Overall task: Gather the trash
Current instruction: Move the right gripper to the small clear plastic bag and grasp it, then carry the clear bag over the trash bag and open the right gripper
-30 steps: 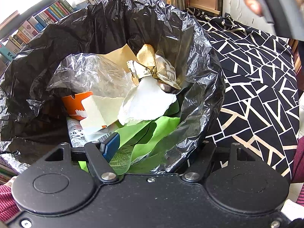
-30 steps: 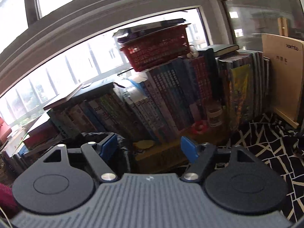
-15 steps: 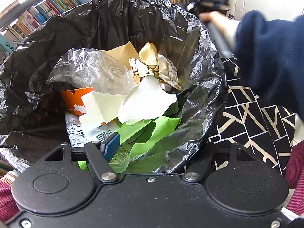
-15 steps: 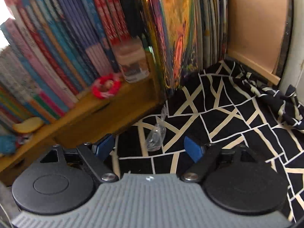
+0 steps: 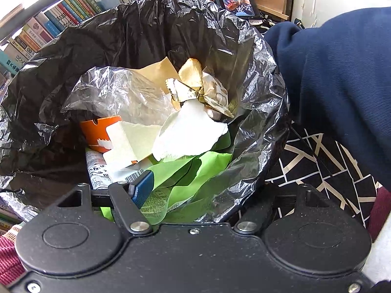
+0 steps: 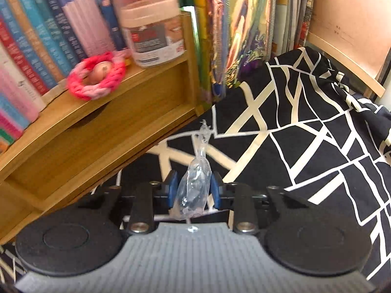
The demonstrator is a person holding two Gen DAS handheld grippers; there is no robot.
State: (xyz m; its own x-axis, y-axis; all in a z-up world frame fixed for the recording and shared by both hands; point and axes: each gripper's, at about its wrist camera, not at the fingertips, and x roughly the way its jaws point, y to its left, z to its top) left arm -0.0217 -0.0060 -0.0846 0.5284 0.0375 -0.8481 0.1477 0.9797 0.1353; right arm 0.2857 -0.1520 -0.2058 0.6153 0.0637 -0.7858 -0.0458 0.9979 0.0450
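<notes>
On the patterned cloth, right tongs have just been closing onto the clear wrapper: pickup step. Left tongs grip the bin-bag rim. Next: lift, carry to bag.

- Black bin liner: thin plastic film, glossy and crinkled.
- Clear bag inside: transparent film, shiny, wrinkled.
- Green sheet: smooth, slightly glossy.
- White torn piece: matt paper.
- Orange carton: matt card.
- Clear wrapper: crumpled transparent plastic, glinting.
- Black-and-white cloth: matt woven fabric, softly creased.
- Shelf box: smooth, light wood.
- Jar: clear plastic, glossy.
- Navy sleeve: ribbed knit, matt.
</notes>
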